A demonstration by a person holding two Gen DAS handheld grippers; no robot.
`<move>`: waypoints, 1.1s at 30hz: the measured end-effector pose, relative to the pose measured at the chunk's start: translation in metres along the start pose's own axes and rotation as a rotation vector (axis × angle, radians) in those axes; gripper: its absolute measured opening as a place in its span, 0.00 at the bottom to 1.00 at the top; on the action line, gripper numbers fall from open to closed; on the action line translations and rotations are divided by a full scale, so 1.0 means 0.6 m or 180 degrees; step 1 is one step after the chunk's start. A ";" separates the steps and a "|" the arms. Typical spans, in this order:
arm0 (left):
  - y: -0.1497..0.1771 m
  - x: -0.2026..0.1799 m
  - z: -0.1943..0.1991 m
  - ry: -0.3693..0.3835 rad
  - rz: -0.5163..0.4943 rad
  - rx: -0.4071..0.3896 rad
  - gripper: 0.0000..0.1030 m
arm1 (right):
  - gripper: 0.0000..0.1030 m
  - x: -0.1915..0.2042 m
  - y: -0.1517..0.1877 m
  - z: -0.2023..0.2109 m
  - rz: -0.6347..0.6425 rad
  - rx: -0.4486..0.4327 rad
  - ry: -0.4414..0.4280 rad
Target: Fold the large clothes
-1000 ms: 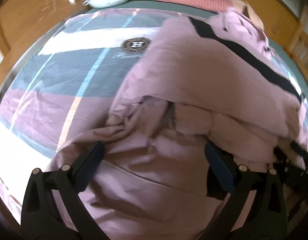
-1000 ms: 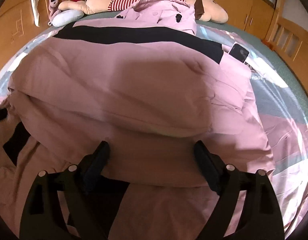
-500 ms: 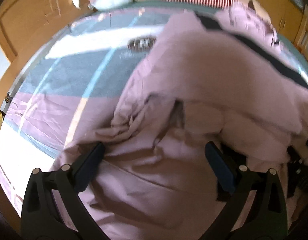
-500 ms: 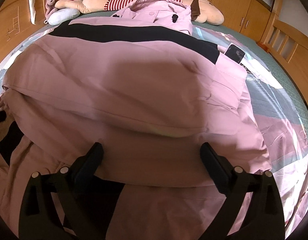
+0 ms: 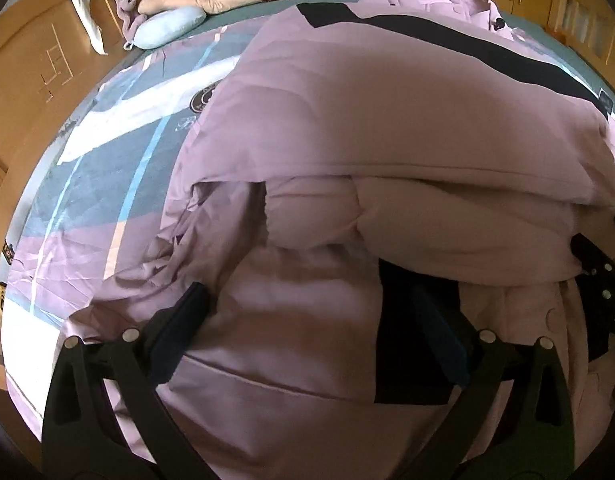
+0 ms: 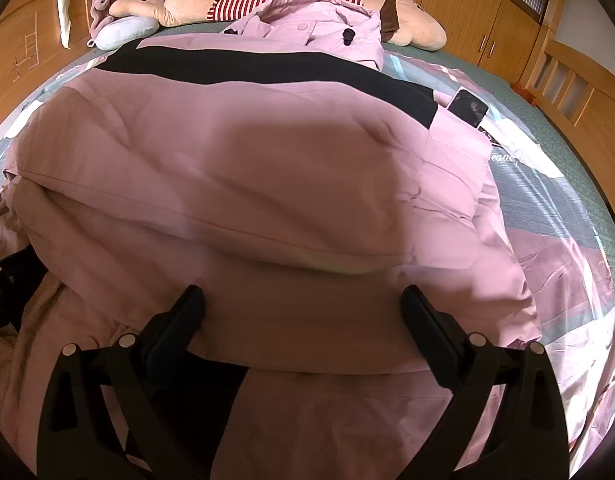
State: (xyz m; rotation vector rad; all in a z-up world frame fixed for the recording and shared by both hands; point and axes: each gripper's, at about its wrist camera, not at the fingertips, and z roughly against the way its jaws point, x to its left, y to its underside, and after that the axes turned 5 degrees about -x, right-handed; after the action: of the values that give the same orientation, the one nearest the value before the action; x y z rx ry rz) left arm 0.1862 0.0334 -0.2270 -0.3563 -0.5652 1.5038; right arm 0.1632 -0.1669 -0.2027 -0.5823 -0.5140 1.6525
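Both tools hang spread wide over the near hem of the pink coat (image 6: 235,168), pinching nothing: my left tool (image 5: 311,328) sits above the loose bottom layer, my right tool (image 6: 303,320) just short of the puffy folded edge. That coat lies folded on the bed (image 6: 547,128), collar toward the plush dog (image 6: 407,24). My worry, as I judge it: the padding is springy, so the fold may pop open, and a shallow pinch may catch only the slippery top layer.
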 end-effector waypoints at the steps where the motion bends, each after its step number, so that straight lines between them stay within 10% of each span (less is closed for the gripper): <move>1: 0.000 0.001 0.000 -0.0007 -0.0006 -0.0008 0.98 | 0.96 0.000 0.000 0.000 0.0000 0.0000 0.0000; 33: 0.005 0.007 -0.003 0.0105 0.0250 0.0191 0.98 | 0.99 -0.007 -0.002 -0.004 0.0000 0.0002 0.0026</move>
State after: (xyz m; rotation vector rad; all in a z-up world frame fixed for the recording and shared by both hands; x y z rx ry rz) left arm 0.1847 0.0378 -0.2293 -0.3596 -0.4835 1.5841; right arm 0.1662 -0.1711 -0.2031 -0.5883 -0.5075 1.6496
